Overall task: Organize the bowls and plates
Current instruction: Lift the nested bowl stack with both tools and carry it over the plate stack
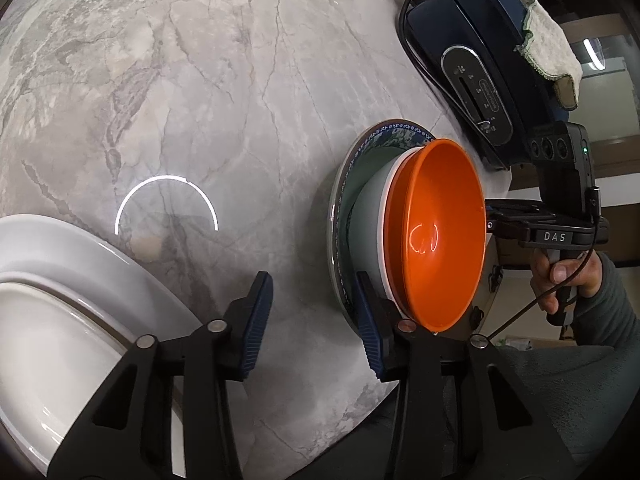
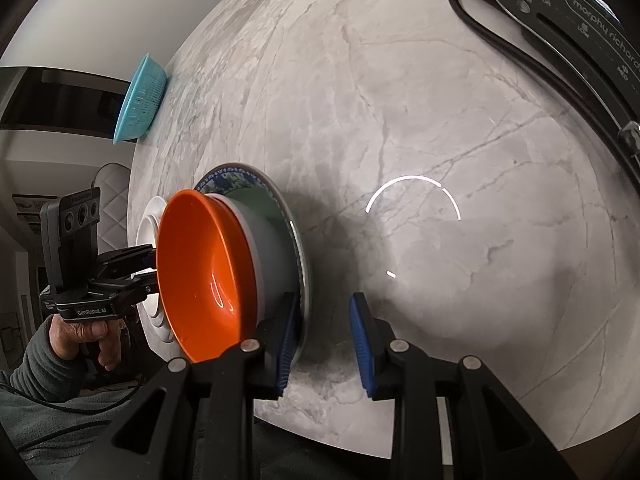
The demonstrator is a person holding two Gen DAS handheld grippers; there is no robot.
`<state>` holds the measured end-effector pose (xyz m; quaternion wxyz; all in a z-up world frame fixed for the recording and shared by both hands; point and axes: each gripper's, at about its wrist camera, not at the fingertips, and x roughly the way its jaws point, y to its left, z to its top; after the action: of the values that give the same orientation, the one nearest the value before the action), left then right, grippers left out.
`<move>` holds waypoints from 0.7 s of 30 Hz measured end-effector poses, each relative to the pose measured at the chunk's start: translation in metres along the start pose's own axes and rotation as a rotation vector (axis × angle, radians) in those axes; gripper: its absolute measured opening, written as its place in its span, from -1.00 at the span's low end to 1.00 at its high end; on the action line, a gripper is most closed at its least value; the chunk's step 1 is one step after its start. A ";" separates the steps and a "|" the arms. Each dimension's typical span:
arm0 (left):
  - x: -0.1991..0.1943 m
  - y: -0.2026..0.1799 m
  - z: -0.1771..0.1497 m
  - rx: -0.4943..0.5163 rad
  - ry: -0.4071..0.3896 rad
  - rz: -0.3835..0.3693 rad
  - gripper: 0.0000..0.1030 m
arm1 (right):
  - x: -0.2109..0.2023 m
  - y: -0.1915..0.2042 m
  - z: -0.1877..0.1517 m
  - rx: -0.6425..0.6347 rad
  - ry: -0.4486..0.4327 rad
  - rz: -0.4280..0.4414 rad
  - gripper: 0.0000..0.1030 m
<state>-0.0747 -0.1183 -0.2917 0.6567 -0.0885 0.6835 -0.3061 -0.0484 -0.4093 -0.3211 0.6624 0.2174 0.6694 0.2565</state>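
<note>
On the left lies the white plate (image 1: 60, 280), apart from the stack. Left tongs (image 1: 312, 324) gape, empty. Mid-tabletop (image 1: 240, 100), orange bowl (image 1: 436, 236) nests in a grey bowl (image 1: 370, 220) on the blue plate (image 1: 340, 208). Right tongs (image 2: 326, 344) gape too, beside the stack; a careless nudge might slide it, or topple the bowls.

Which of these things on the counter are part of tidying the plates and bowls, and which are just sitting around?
Part of the job: orange bowl, grey bowl under it, patterned plate beneath both, white plates.

Just lying about: blue basket, dark appliance, its cord, folded cloth on top.
</note>
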 end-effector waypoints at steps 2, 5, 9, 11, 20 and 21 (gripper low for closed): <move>0.001 -0.002 0.002 0.010 0.001 -0.007 -0.43 | 0.001 0.000 0.000 0.001 -0.001 0.004 -0.45; 0.002 -0.007 0.007 0.022 -0.004 -0.003 -0.50 | 0.001 0.000 0.000 0.004 -0.006 0.020 -0.52; 0.003 -0.014 0.011 0.032 -0.007 -0.006 -0.69 | 0.000 0.001 0.000 -0.001 -0.014 0.040 -0.76; 0.005 -0.025 0.012 0.064 -0.010 0.022 -0.82 | -0.001 0.006 -0.001 -0.028 -0.019 0.033 -0.78; 0.002 -0.038 0.011 0.081 -0.041 0.099 -0.83 | -0.004 0.012 -0.007 -0.039 -0.053 0.003 -0.78; 0.002 -0.038 0.011 0.080 -0.044 0.101 -0.84 | -0.004 0.013 -0.007 -0.042 -0.056 0.000 -0.78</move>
<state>-0.0746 -0.1527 -0.2722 0.6892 -0.0344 0.6599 -0.2974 -0.0563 -0.4023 -0.3099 0.6855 0.2106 0.6449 0.2644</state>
